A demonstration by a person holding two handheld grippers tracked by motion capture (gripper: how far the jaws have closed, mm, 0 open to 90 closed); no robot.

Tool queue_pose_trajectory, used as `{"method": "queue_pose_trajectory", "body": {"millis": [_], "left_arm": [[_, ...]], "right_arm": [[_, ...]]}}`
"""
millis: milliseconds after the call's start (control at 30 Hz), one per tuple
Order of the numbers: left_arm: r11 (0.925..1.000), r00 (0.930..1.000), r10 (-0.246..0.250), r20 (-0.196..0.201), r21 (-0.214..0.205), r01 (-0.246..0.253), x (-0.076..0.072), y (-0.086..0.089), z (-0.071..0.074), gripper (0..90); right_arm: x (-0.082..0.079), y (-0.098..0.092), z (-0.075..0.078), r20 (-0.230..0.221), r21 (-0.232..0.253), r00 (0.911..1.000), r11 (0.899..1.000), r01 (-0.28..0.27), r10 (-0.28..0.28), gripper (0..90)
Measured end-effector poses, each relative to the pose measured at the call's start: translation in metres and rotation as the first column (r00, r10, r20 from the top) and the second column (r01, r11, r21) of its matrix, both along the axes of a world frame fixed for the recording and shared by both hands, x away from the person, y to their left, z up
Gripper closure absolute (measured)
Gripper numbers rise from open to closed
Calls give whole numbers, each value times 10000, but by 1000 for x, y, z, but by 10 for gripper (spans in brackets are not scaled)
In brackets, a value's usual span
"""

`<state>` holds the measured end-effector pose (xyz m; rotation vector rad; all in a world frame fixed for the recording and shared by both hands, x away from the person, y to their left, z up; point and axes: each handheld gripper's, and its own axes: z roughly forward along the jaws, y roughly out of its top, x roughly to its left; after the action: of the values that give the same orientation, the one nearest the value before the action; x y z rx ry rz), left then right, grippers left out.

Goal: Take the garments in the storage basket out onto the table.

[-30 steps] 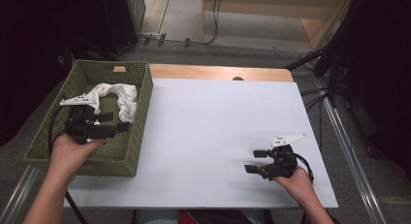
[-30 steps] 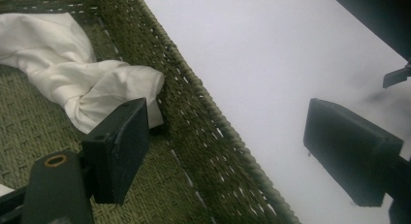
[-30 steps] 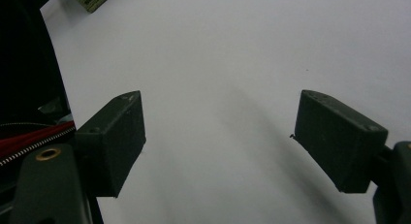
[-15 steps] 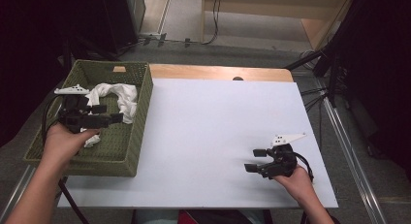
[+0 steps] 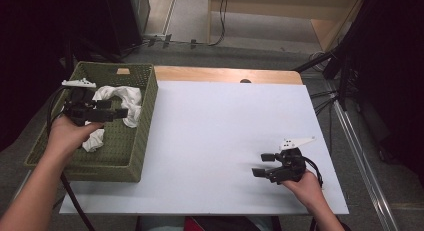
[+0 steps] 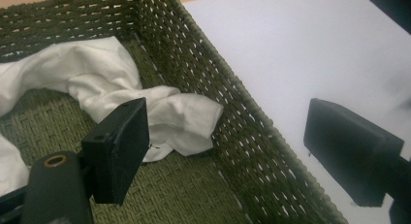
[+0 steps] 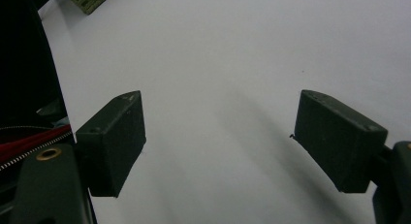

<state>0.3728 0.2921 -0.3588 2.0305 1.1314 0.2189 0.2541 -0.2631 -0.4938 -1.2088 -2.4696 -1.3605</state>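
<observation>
I am hovering the left gripper (image 6: 228, 151), jaws spread wide, over the basket (image 5: 145, 121); the white cloth (image 6: 160, 112) is lying just ahead of its near jaw. Next, I judge, dip and pinch. The right gripper (image 5: 265, 164) is idling open.

One woven green basket (image 5: 145, 121) sits at the table's left edge, holding one white cloth (image 5: 120, 98); two grippers are in hand.

The left tongs (image 5: 121, 112) are held level in the left hand (image 5: 67, 133), jaws spread wide. The right tongs (image 5: 264, 164) sit low in the right hand (image 5: 305, 183), jaws likewise apart, gripping nothing.
</observation>
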Motion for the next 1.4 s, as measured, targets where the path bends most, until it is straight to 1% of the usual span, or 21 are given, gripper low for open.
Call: {"method": "queue_pose_trajectory", "body": {"millis": [33,200,233,367,467,533,600,633,733,800,833,867,933,967,1033,1100,1133,1167,1267,1333,1400], "left_arm": [[9998,10000,-9,-78,-211,8,5,3,0,169],[9995,9998,173,-123,-255,-176,13,9,1,169],[9994,9995,276,-158,-197,-279,17,10,0,168],[9993,9991,346,-229,121,-343,22,11,-1,168],[9987,9992,382,-123,335,-378,25,9,-1,167],[9989,9996,265,-30,381,-264,27,8,-2,159],[9990,9997,221,-75,385,-218,30,8,-1,160],[9988,9997,228,6,428,-228,32,9,1,159],[9982,9996,280,44,536,-282,35,9,1,160],[9978,9996,262,-58,615,-258,39,10,1,160],[9965,9997,260,-13,791,-258,41,11,1,160],[9963,9997,218,75,831,-224,42,11,2,160],[9965,9996,204,184,804,-218,48,14,4,160],[9965,9996,204,184,804,-218,48,14,4,160],[9964,9995,304,117,788,-312,52,16,3,160],[9964,9994,354,12,766,-354,57,18,2,160],[9959,9989,470,-8,769,-468,61,20,1,160],[9959,9989,470,-8,769,-468,61,20,1,161],[9973,9981,618,-25,398,-617,68,24,-4,166],[9957,9970,768,27,508,-769,73,26,-8,166],[9950,9965,838,-43,543,-834,77,28,-13,170]], "right_arm": [[0,0,0,-19,-21,10000,10000,11,-11,169],[0,-1,0,15,16,10000,10000,72,-72,169],[0,-2,0,19,-3,10000,10000,70,-70,169],[0,-2,1,54,-12,10000,10000,55,-55,169],[-1,0,1,83,-3,10000,10000,11,-11,169],[-1,0,0,106,-60,9999,10000,-23,24,169],[-1,0,0,84,-55,10000,10000,4,-3,169],[-1,0,0,73,-34,10000,10000,23,-23,169],[-1,-2,-1,40,-49,10000,10000,52,-52,169],[-1,-1,0,56,-4,10000,10000,33,-33,169],[-2,-1,1,56,-15,10000,10000,20,-20,169],[-2,-1,1,56,-15,10000,10000,20,-20,169],[-2,2,1,95,-41,9999,10000,-89,89,169],[-2,2,1,95,-41,9999,10000,-89,89,169],[-1,4,-1,-12,-94,9999,9998,-165,165,169],[-1,5,-2,-16,-104,9998,9997,-199,199,169],[-1,6,-1,24,-110,9998,9997,-211,211,169],[-1,6,-1,24,-110,9998,9997,-211,211,169],[-1,5,-2,42,-95,9998,9998,-192,193,168],[-1,5,-2,25,-72,9999,9998,-168,169,168],[0,3,-2,17,-25,9999,9999,-133,133,168]]}}
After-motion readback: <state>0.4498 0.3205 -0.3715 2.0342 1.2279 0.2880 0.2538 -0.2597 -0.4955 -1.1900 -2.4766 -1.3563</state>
